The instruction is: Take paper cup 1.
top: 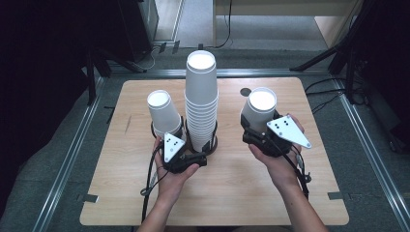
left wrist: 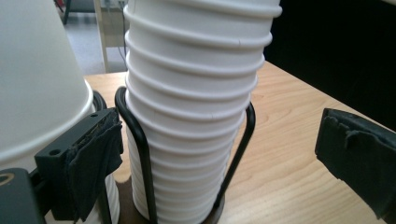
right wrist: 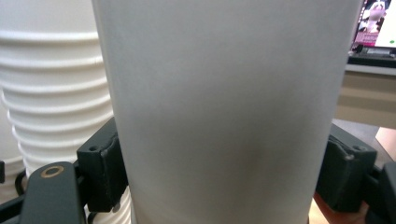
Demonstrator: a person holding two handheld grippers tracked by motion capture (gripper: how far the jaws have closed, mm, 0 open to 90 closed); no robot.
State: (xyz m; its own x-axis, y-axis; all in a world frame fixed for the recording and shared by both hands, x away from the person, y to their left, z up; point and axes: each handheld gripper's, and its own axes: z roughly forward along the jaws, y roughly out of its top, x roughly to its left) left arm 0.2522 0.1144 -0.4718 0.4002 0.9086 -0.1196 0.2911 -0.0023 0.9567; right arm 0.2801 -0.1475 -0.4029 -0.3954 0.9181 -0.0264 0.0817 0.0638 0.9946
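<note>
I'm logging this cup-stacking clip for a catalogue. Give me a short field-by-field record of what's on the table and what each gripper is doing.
surface: wooden table
centre: tall stack of upside-down white paper cups in a black wire holder
left cup: single upside-down paper cup standing beside the stack
left gripper: jaws open wide, holding nothing
right cup: single upside-down paper cup, tilted
right gripper: jaws shut on the right cup's sides
far edge: small dark round mark on the table
</note>
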